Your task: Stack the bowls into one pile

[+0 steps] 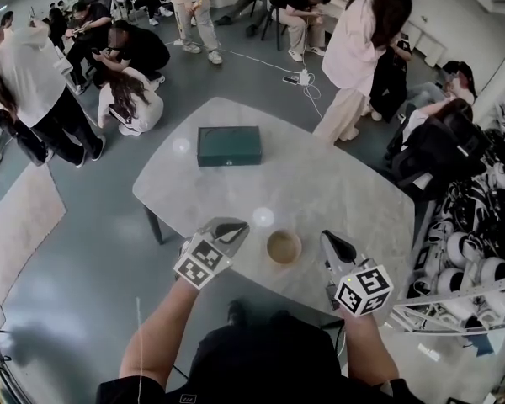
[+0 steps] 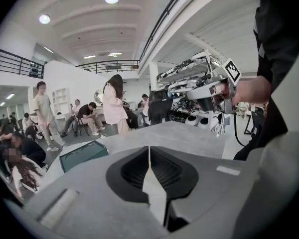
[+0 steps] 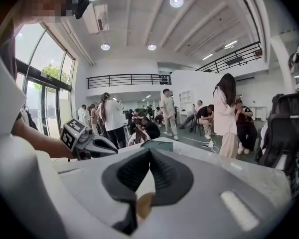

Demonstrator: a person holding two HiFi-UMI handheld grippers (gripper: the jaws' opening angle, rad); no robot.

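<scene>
A tan bowl (image 1: 284,247) stands on the pale marble table (image 1: 320,183) near its front edge; from above I cannot tell how many bowls are nested in it. My left gripper (image 1: 240,225) hangs just left of it, its jaws shut with nothing between them (image 2: 149,151). Just right of the bowl, my right gripper (image 1: 326,238) is also shut and empty (image 3: 149,151). A sliver of the tan bowl (image 3: 143,204) shows below the right jaws. Each gripper sees the other: the right gripper (image 2: 209,91), the left gripper (image 3: 89,143).
A dark green flat box (image 1: 229,146) lies at the table's far side. A person in pink (image 1: 353,57) stands by the far right corner, and others sit or crouch on the floor beyond. Racks of white gear (image 1: 471,259) crowd the right side.
</scene>
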